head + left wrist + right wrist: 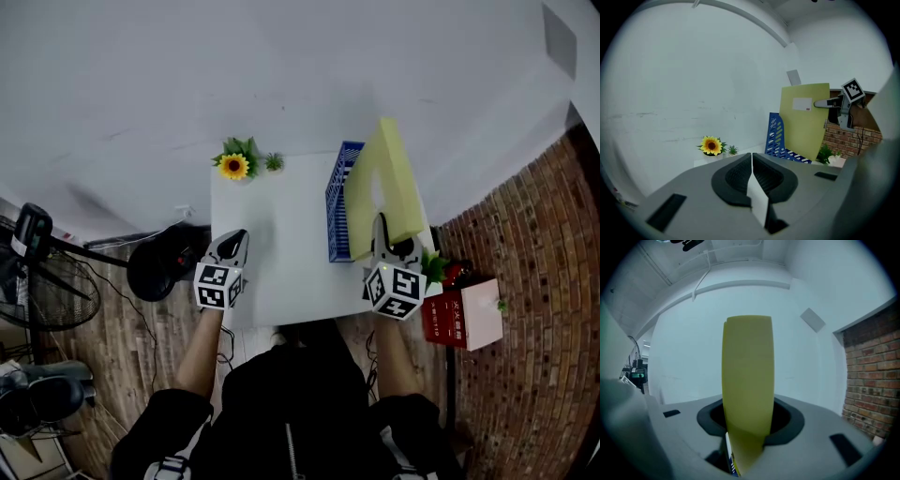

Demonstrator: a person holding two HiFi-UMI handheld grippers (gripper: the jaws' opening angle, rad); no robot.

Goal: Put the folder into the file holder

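The right gripper (380, 227) is clamped on one edge of the pale yellow-green card folder (384, 187). The folder stands on edge, its long axis nearly upright and leaning slightly, just beside the tall end of the blue slotted plastic file holder (339, 202) on the white table (281, 253). The left gripper (234, 244) hovers empty with its jaws together.

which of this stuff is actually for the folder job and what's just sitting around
For the job: yellow folder, clamped in the right hand-held gripper; blue file holder on the white table.

Just lying about: sunflower, small green plant, red box, fan; the left hand-held gripper, shut and empty.
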